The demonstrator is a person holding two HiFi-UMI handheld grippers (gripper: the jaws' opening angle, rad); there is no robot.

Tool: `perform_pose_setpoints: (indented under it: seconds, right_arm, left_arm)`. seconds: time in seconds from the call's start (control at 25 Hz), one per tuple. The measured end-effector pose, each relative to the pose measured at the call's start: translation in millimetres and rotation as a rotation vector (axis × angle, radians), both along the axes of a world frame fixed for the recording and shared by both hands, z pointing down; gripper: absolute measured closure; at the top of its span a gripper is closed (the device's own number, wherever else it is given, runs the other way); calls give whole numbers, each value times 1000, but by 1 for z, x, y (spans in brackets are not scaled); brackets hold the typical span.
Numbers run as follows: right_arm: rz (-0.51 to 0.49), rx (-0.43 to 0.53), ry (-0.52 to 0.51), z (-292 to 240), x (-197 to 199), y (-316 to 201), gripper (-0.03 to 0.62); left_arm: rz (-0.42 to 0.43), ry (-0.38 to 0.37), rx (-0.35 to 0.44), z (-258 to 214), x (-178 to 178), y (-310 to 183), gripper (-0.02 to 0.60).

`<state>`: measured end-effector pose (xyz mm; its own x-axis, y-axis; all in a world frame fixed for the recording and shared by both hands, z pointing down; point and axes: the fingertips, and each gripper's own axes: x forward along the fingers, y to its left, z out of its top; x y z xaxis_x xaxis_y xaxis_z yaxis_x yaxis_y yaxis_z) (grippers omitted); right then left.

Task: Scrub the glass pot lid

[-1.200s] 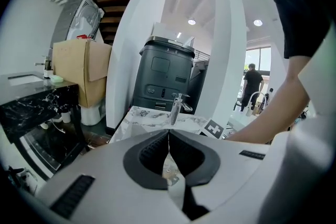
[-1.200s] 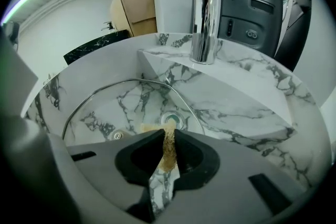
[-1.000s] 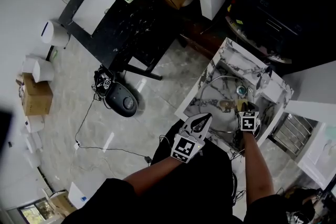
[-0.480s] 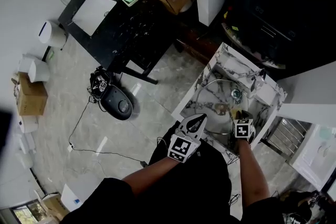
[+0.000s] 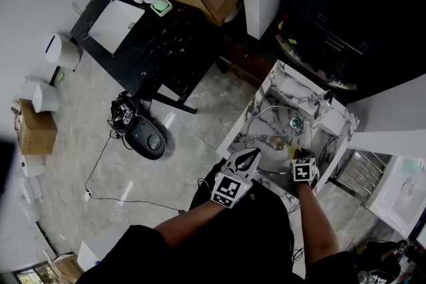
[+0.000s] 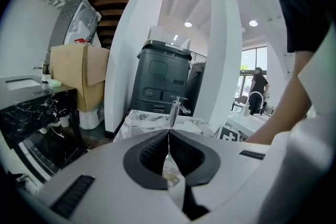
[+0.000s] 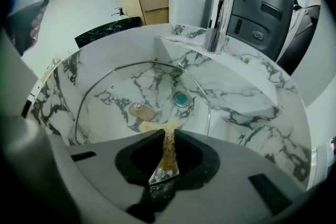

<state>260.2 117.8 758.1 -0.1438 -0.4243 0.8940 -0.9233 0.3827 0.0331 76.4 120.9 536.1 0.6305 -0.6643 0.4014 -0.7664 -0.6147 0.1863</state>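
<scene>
Evidently the scrubbing is only in its early part.
The glass pot lid (image 7: 113,97) lies in the marble sink (image 7: 252,113). The right hand-held gripper (image 7: 167,134) grasps a brown scrub pad (image 7: 167,157) near the lid's knob. The left hand-held gripper (image 6: 168,136) is clenched. No foam shows, so I judge most scrubbing is left.

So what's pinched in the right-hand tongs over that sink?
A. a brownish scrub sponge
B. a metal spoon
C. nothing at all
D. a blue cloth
A: the right gripper view shows the right tongs closed on a brownish scrub sponge, just above the glass pot lid that lies in the marble sink.
</scene>
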Motion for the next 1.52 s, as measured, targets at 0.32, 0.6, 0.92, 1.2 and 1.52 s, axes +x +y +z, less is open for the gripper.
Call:
perform_pose_setpoints:
  seconds: [0.32,0.6,0.92,1.2,1.52]
  right_arm:
    - [24,-47,3,5,-6,7,530]
    - [80,-97,-6,4,-17,14,530]
    - [157,-143,-5,5,-28,20,530]
    - [178,-175,-4,7,-45,20,530]
    - [164,-205,3,9,-59,20,530]
  left_arm:
    - [-7,11,-18,3,-15,-11,565]
    - [7,29,-48,10,-28,-23,565]
    - [66,40,-70,12,-39,-49,565]
    - [140,36,-72,12,-44,-67,565]
    - [194,33,-83,17,-49,-75,565]
